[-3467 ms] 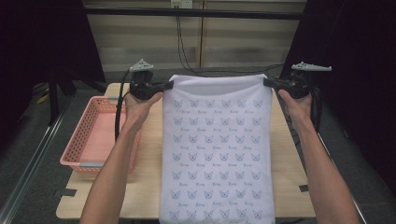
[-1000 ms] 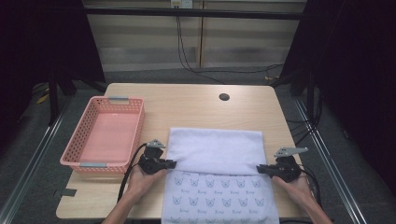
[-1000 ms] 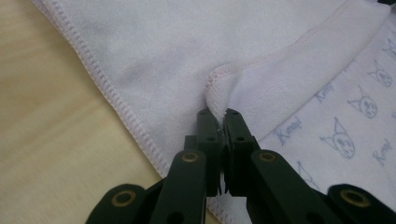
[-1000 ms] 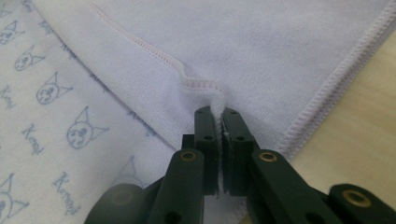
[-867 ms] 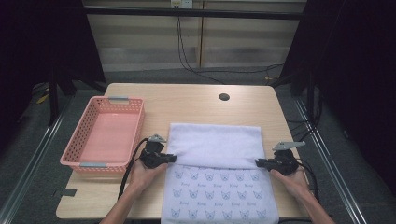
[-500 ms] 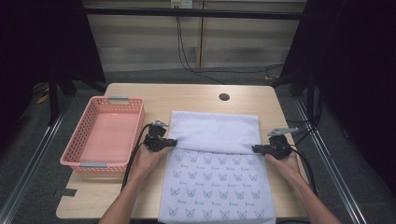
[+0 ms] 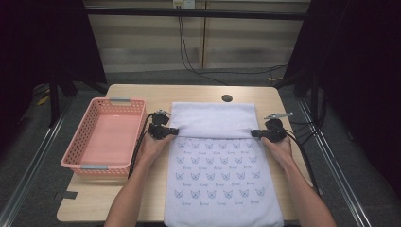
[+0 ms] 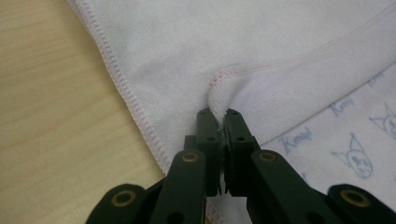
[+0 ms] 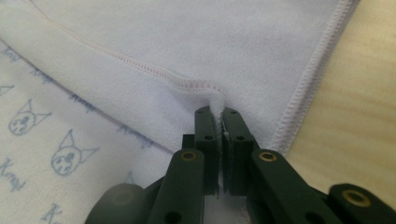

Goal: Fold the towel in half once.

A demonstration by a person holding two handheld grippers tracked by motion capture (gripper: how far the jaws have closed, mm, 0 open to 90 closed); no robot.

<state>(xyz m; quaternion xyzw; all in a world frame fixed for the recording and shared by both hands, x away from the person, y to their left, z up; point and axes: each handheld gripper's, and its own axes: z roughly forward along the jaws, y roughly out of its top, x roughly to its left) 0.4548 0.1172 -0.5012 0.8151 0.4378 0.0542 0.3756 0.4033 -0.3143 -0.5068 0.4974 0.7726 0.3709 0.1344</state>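
Note:
A white towel (image 7: 220,175) printed with small blue cat faces lies lengthwise on the wooden table, and its far end is folded back toward me, plain side up (image 7: 213,120). My left gripper (image 7: 174,131) is shut on the left corner of that folded flap (image 8: 219,105). My right gripper (image 7: 253,134) is shut on the right corner (image 9: 212,100). Both corners are pinched between the black jaws, just above the printed layer. The near end of the towel hangs over the table's front edge.
A pink plastic basket (image 7: 82,142) with nothing in it stands at the table's left side, close to my left hand. A dark round hole (image 7: 227,98) sits in the tabletop beyond the towel. Bare wood (image 7: 142,187) shows to either side of the towel.
Both grippers drew the towel's far end down toward me, then carried the folded edge back away from me. The plain flap is narrower now and more of the printed side shows.

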